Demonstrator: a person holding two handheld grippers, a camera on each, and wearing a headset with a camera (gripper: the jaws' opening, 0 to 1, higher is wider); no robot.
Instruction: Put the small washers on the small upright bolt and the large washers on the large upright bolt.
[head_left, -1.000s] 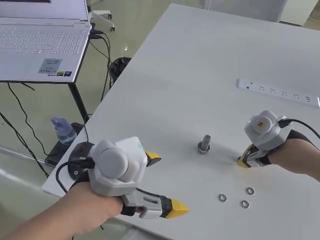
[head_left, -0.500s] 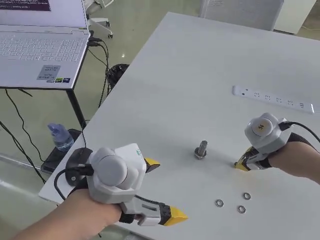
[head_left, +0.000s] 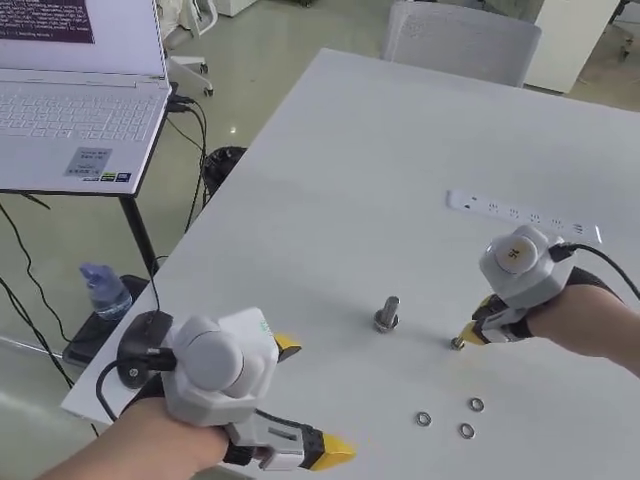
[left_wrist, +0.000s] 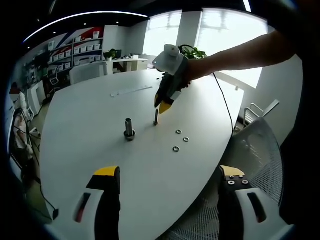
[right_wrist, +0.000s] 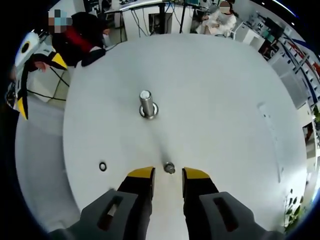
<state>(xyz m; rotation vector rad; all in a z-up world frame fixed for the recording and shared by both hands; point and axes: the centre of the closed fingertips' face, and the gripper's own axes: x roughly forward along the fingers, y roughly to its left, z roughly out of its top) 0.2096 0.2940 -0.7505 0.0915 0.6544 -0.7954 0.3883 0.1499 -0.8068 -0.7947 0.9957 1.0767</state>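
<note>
The large upright bolt (head_left: 387, 315) stands mid-table, also the large bolt (right_wrist: 146, 104) and the large bolt (left_wrist: 129, 129). To its right stands the thin small bolt (head_left: 457, 343), small bolt (left_wrist: 156, 116). My right gripper (head_left: 468, 337) hovers right at that bolt's top. In the right gripper view the small bolt (right_wrist: 169, 167) sits just ahead of the gap of the right gripper (right_wrist: 168, 174), whose jaws stand slightly apart and untouched by it. Three washers (head_left: 466, 431) lie nearer me, washers (left_wrist: 178, 132). My left gripper (head_left: 310, 398), left gripper (left_wrist: 170, 175), is wide open and empty at the table's near corner.
A white power strip (head_left: 520, 215) lies at the far right of the white table (head_left: 330, 180). A laptop (head_left: 70, 110) sits on a stand to the left, off the table. A grey chair (head_left: 460, 40) stands behind the far edge, and a bottle (head_left: 100, 290) stands on the floor.
My head view has shifted. The right gripper's tip has come off the small bolt, which now shows standing free. The left gripper holds about the same place.
</note>
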